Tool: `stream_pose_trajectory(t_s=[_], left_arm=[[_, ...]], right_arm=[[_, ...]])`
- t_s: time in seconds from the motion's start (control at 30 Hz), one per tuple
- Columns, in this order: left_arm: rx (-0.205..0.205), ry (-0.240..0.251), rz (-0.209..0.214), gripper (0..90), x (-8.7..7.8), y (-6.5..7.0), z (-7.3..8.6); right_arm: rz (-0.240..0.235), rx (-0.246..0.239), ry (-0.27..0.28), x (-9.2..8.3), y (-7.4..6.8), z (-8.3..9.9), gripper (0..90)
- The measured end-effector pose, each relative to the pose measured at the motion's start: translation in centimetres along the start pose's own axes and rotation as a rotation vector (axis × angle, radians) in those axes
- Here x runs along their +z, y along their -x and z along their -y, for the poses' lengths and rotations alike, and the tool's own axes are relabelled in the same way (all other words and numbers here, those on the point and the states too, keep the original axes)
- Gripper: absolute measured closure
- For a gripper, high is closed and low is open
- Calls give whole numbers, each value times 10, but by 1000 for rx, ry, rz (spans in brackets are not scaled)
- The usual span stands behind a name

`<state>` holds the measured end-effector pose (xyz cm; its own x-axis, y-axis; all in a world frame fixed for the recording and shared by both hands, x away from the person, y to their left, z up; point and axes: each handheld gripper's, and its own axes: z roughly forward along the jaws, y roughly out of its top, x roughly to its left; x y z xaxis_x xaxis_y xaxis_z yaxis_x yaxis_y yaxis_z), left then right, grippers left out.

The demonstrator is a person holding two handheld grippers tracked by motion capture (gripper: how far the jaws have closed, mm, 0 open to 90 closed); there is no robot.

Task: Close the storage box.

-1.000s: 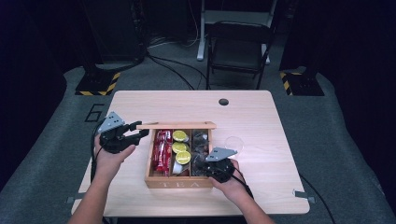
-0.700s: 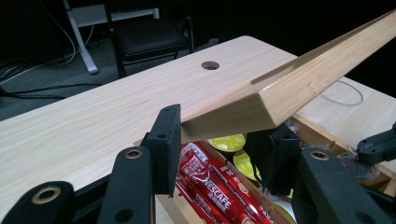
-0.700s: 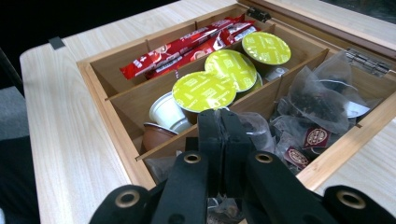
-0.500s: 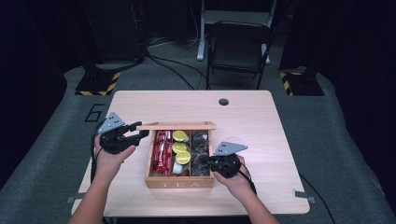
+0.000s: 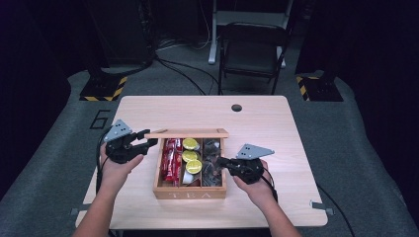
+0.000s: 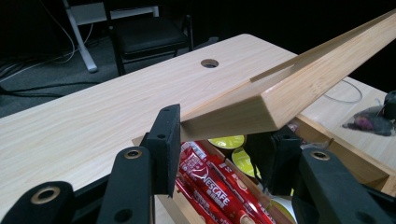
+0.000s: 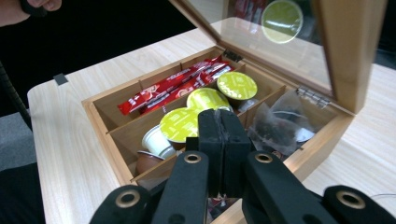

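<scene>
**Clerk:** Item one, the wooden box, lettered TEA, on the counter between the two grippers. Condition?

**Checker:** Open. The lid is raised on its hinges. Its free corner sits between the jaws of the left gripper, which are closed to the thickness of the wood and pressing on both faces. That gripper has the lid and nothing else.

**Clerk:** Item two, the right gripper?

**Checker:** The jaws are pressed flat together with nothing visible between them. It hangs at the box's near wall, tips pointing over the compartments.

**Clerk:** Contents, placed from that gripper?

**Checker:** Green-topped capsules directly ahead of its tips. Red sachets beyond them and to its left. Clear tea bags in the compartment just to its right.

**Clerk:** Progress?

**Checker:** In my judgement the opening is done and the lid is secured. Nothing has been picked out yet, because the right gripper is empty. If an item is to be taken, it must first open its jaws, then go down into a compartment and close.
</scene>
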<state>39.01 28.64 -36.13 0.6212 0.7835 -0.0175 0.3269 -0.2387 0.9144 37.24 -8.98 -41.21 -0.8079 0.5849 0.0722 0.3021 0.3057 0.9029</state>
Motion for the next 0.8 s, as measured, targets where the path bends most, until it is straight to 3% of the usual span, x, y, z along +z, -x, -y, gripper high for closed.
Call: stream_pose_trajectory(t_s=[0.4, 0.53, 0.8], left_arm=[[2, -3, 0, 554, 0, 0, 1], [-1, -3, -1, 553, 0, 1, 2], [5, -7, 1, 551, -1, 2, 4]], right_arm=[[53, 32, 23, -13, 14, -3, 894], [76, 14, 24, -16, 20, -3, 894], [124, 52, 21, -20, 34, 0, 894]])
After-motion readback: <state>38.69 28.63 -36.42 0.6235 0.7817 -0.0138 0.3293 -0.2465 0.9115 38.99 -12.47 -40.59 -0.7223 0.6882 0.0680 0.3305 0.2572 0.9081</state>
